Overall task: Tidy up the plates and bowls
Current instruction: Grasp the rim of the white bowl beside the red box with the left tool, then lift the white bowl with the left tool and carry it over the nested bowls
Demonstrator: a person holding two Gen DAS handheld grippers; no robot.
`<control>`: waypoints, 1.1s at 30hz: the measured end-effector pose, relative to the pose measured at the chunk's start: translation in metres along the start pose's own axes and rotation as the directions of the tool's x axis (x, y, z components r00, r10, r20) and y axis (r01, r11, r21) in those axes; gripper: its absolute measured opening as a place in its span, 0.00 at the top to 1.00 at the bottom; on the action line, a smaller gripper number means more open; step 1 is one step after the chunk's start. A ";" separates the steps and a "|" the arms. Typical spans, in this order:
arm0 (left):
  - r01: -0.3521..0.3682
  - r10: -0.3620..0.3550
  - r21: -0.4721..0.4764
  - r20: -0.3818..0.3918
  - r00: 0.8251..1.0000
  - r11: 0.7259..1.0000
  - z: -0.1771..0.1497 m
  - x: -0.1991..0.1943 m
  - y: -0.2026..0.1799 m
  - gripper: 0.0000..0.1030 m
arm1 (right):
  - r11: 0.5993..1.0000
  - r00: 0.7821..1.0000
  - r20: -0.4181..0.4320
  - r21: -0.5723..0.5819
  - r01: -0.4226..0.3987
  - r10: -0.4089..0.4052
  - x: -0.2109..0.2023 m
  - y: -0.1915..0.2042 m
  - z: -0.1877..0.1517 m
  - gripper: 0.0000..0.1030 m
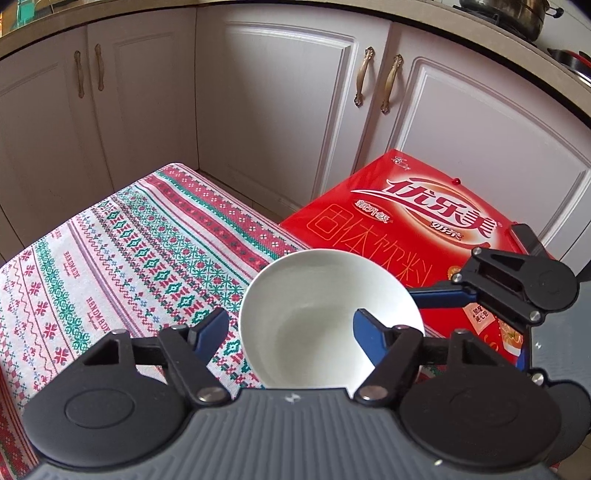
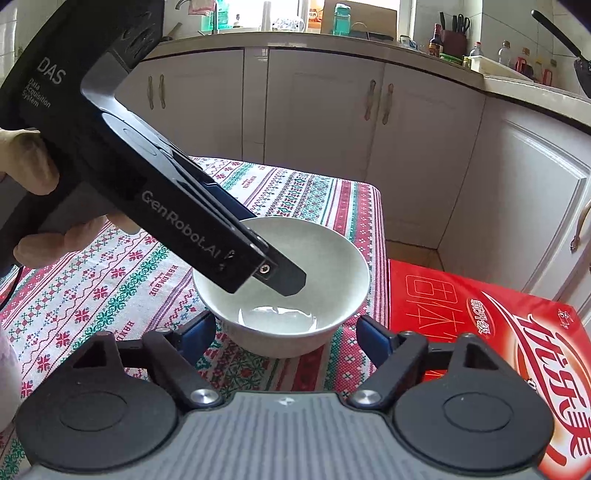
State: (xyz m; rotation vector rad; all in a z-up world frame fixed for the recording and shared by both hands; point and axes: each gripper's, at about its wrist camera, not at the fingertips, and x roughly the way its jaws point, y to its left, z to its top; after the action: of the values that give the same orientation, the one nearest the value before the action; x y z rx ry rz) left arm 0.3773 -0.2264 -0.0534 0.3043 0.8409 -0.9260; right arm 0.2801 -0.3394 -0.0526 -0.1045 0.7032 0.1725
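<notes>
So, going from the left: the table is covered with a red, green and white patterned cloth [image 1: 110,258], and over its left part a hand [image 2: 33,162] grips the handle of the left claw [image 1: 291,314], which slants down toward the bowl. That claw is spread open and straddles the bowl's wall. One finger [image 1: 210,328] sits outside on the cloth side with a sliver of cloth showing between it and the rim, and the other finger [image 1: 365,336] hangs inside the bowl, so nothing is pinched as far as I can see. The white bowl [image 1: 314,295] stands upright on the cloth near the table's right edge. It has a shiny patch at the bottom, and I can't tell if that's water or just glare. Next comes the right claw [image 2: 287,320], also open, with the bowl sitting between its blue-padded fingertips. From the left camera, one of its fingers comes in right up against the bowl's right rim, though I can't tell whether it actually touches. Right of the table is a big red box [image 1: 406,214] with Chinese lettering, lower than the tabletop and just beside it. White cabinets [image 1: 277,92] run along behind everything, and a metal pot [image 1: 506,14] sits on the counter at the far right.
</notes>
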 end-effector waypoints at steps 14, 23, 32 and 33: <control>0.036 -0.036 0.002 -0.014 0.999 0.999 0.002 0.005 0.001 0.41 | 1.000 1.000 0.000 0.010 -0.015 0.015 -0.002 -0.002 0.002 0.18; 0.031 -0.031 0.017 -0.030 0.999 0.999 0.000 0.001 -0.005 0.41 | 0.999 1.000 -0.014 0.020 -0.026 0.026 -0.007 0.000 0.004 0.18; 0.025 -0.024 0.031 -0.012 1.000 0.999 -0.009 -0.030 -0.019 0.41 | 0.998 0.998 -0.026 0.015 -0.053 0.054 -0.029 0.011 0.006 0.18; 0.023 -0.023 0.033 -0.008 1.000 0.999 -0.011 -0.035 -0.021 0.41 | 0.998 0.998 -0.026 0.017 -0.059 0.059 -0.033 0.013 0.006 0.18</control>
State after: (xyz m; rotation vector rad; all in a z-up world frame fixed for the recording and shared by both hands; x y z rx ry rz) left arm 0.3439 -0.2123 -0.0316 0.3280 0.8381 -0.9619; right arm 0.2564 -0.3299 -0.0274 -0.0709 0.7342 0.2225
